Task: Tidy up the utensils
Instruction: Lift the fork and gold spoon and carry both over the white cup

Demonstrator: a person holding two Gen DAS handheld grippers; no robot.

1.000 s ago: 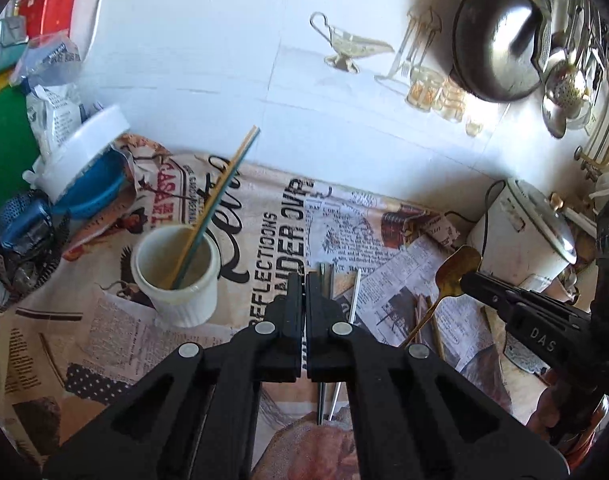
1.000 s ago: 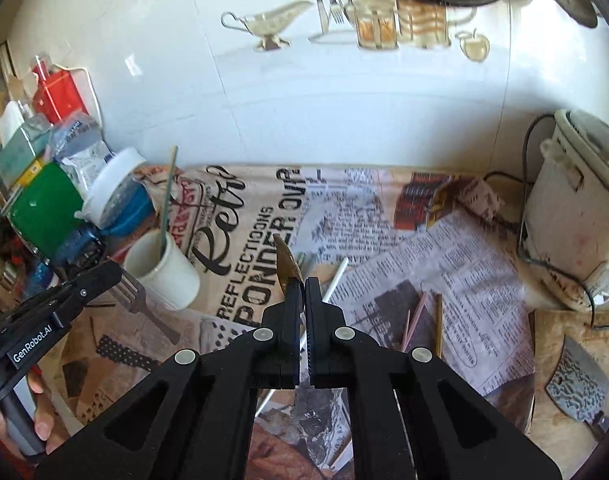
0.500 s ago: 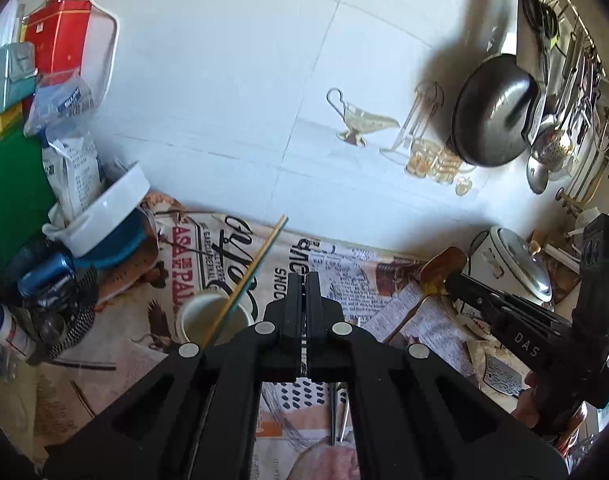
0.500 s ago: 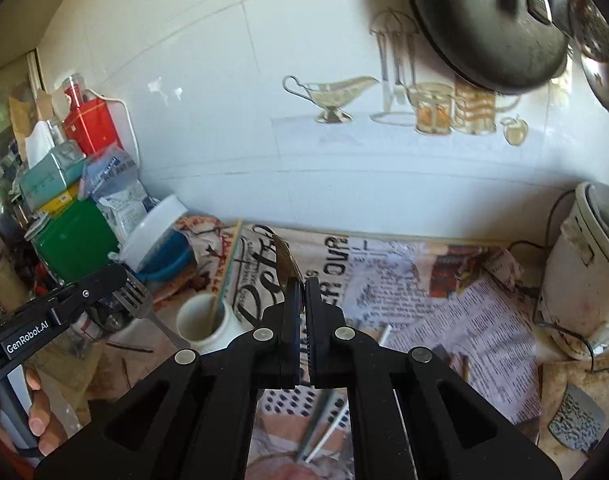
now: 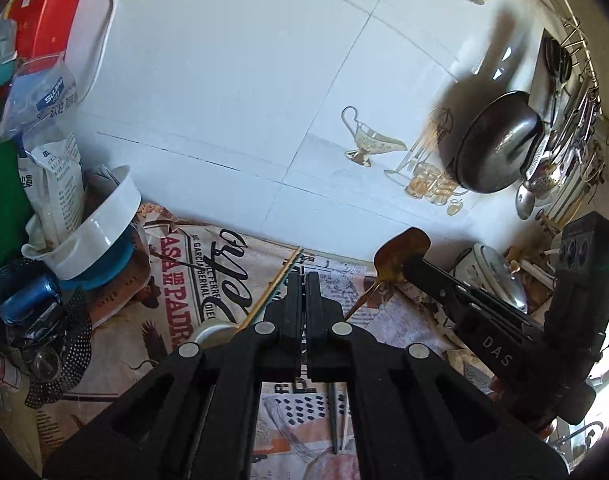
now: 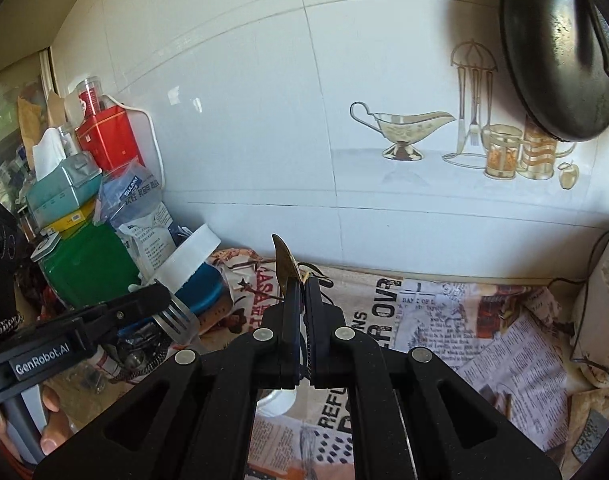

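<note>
My left gripper (image 5: 303,280) is shut on a silver fork (image 6: 176,318), whose tines show in the right wrist view. My right gripper (image 6: 302,286) is shut on a gold spoon (image 5: 402,254); its bowl sticks up past the fingertips (image 6: 282,256). Both are held above the newspaper-covered counter (image 5: 176,300). A white cup (image 5: 214,332) with chopsticks (image 5: 276,284) leaning in it stands just below and left of my left gripper, mostly hidden behind it. More utensils (image 5: 334,416) lie on the paper under my left gripper.
A white tub on a blue bowl (image 5: 100,232), bags and boxes (image 6: 92,184) crowd the left. A rice cooker (image 6: 600,312) stands right. A black wok (image 6: 560,48) and hanging tools (image 5: 564,148) are on the tiled wall behind.
Both grippers have risen and tilted up toward the wall, each still holding its utensil. The cup has slid lower in both views, now mostly hidden behind the grippers.
</note>
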